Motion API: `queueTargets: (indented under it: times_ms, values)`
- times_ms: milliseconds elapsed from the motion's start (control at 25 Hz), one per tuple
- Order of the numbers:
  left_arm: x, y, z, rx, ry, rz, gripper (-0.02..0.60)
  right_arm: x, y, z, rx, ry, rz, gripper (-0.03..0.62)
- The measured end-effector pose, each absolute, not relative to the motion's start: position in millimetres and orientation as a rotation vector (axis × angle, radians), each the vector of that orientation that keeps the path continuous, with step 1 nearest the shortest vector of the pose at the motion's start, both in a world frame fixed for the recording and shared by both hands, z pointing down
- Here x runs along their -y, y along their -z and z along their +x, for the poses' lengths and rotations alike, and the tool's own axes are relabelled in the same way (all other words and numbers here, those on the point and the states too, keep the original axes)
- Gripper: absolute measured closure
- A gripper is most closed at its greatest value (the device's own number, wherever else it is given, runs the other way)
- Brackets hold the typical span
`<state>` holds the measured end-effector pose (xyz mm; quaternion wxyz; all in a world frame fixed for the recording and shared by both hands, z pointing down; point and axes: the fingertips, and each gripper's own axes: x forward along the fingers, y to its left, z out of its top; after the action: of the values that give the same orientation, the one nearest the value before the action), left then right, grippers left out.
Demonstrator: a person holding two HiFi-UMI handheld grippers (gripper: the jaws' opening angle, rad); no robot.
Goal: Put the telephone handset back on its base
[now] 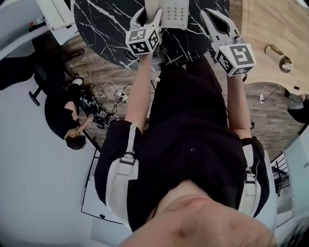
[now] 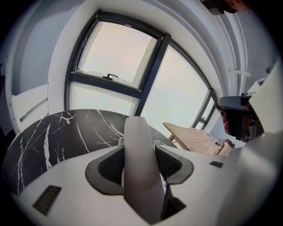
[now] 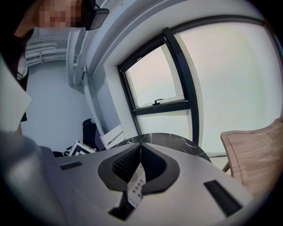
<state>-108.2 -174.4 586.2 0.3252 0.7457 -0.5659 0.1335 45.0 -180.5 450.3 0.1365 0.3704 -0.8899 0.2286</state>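
Far left of the head view, on the floor: a second person (image 1: 65, 120) crouches over a tangle of cables (image 1: 108, 103), off task.

Next right, over the black marbled bench (image 1: 106, 24): left gripper (image 1: 147, 14). In its own view the fingers (image 2: 110, 165) are clamped on the handset (image 2: 140, 167), a smooth pale bar. Its long axis runs along the fingers, away from the camera and tipped upward. It is lifted, not on the base.

Centre, at the top edge: the telephone base (image 1: 174, 12), white, keypad up, lying on the bench. It sits just right of the left gripper, almost touching it in the head view. The cradle is cut off by the frame, so I cannot tell which way it runs.

Judgement: the handset must travel right and down, and probably turn to lie flat along the base. The left hand carries it and is the nearer one.

Right of the base, a little apart: right gripper (image 3: 140, 149). Its fingers (image 3: 126, 165) meet at the tips. A thin white strip with small buttons shows in the slit behind them, likely the keypad seen through the gap; I cannot tell if it is gripped.

Far right: a pale wooden table (image 1: 270, 29).

Writing: none legible. Keypad figures are too small, no brand shows, and the marker cubes (image 1: 143, 40) carry only black-and-white squares.
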Motion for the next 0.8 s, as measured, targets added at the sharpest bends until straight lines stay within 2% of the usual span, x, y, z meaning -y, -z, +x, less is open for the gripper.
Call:
queueTargets:
  times_ms: [800]
  values:
    - [183,-647,-104,1.515,-0.469,1.818,0.354,183,-475,53,2.526,-0.722,1.040,0.563]
